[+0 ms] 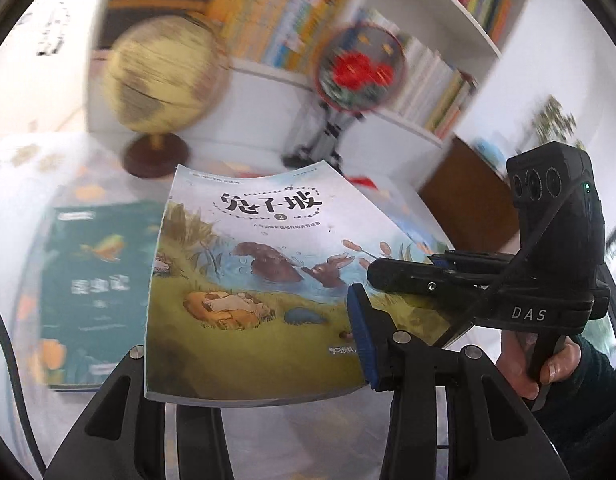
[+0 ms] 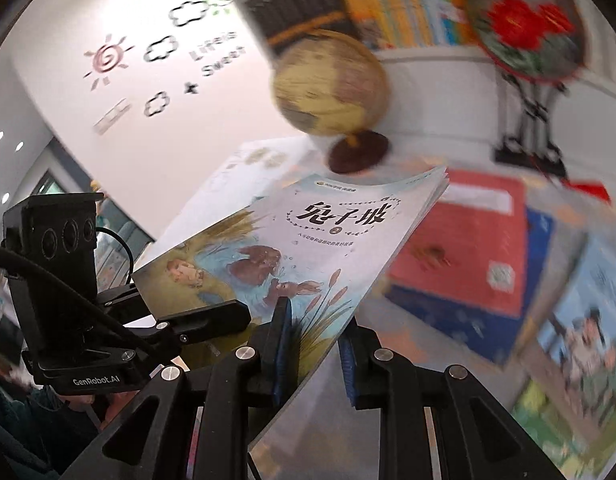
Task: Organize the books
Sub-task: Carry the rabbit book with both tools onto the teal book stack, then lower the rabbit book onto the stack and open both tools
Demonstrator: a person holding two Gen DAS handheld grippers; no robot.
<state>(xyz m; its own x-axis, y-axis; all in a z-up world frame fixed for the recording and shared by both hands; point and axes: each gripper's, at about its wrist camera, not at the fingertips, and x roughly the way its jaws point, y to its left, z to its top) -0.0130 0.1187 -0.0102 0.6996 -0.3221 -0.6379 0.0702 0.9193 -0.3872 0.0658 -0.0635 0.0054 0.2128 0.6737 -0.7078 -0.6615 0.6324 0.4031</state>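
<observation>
A thin picture book [image 1: 243, 264] with rabbits by a pond on its cover hangs tilted above the table, held from two sides. My left gripper [image 1: 247, 340] is shut on its near edge, the blue pad [image 1: 362, 340] pressing the cover and the other finger hidden behind the book. My right gripper [image 2: 314, 328] is shut on the same book [image 2: 308, 240], a blue pad on each side of its lower corner. Each gripper also shows in the other's view: the right gripper [image 1: 378, 276] clamps the book's right edge and the left gripper [image 2: 235, 316] its left edge.
A dark green book [image 1: 91, 292] lies on the white table [image 1: 291, 432] beneath. A red and blue book [image 2: 464, 248] and another picture book [image 2: 580, 320] lie to the right. Behind stand a globe [image 1: 163, 76], a round flowered fan on a stand [image 1: 360, 68] and a white bookshelf [image 1: 424, 4] with several books.
</observation>
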